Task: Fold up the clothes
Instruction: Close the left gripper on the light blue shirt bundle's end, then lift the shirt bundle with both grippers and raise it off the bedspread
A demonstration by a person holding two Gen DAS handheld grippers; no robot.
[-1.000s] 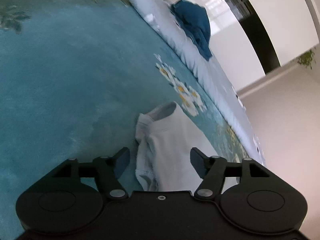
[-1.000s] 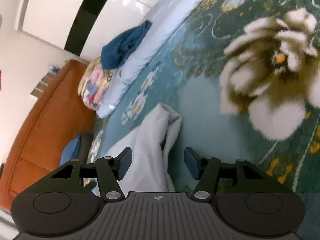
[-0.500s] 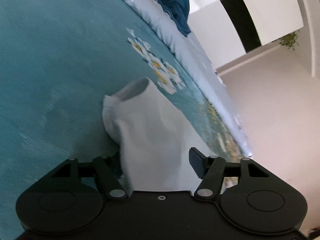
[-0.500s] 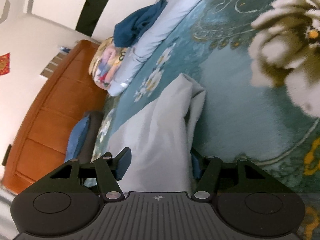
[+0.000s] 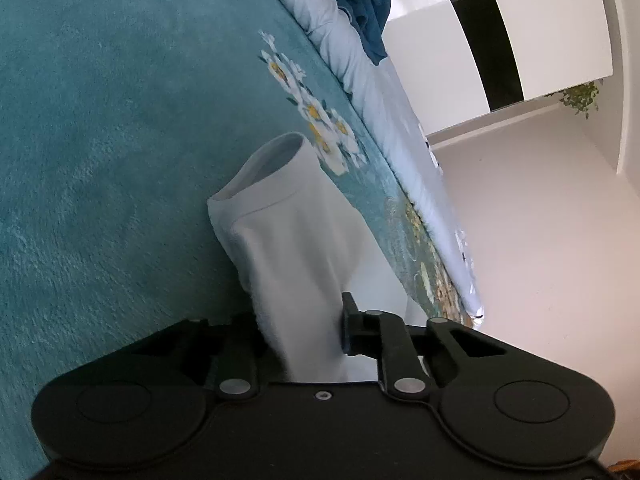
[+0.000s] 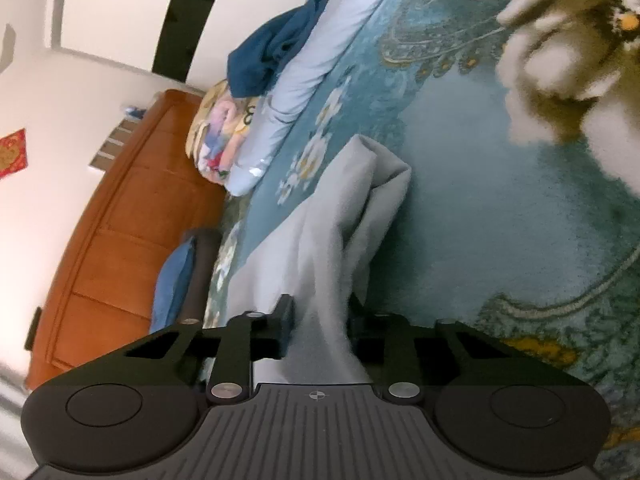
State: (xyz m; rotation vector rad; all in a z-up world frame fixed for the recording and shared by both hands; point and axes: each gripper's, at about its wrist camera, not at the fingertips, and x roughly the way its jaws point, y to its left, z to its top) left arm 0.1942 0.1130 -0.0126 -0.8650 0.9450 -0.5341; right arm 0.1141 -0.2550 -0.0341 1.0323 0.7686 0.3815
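Observation:
A light grey garment (image 5: pixel 292 240) lies on a teal floral blanket (image 5: pixel 100 140). In the left wrist view its open sleeve cuff points away and the cloth runs back between my fingers. My left gripper (image 5: pixel 300 328) is shut on this cloth. In the right wrist view the same grey garment (image 6: pixel 352 216) bunches up in folds. My right gripper (image 6: pixel 320 328) is shut on a pinched fold of it.
A dark blue garment (image 6: pixel 272 56) lies on a pale blue rolled duvet (image 6: pixel 320 60) along the bed's far side. A patterned pillow (image 6: pixel 220 132) and a wooden headboard (image 6: pixel 120 220) are at the left. A large cream flower pattern (image 6: pixel 560 60) marks the blanket.
Both grippers moved forward onto the grey garment and closed on it; one second ago both stood open above it. The cloth is now lifted and bunched.

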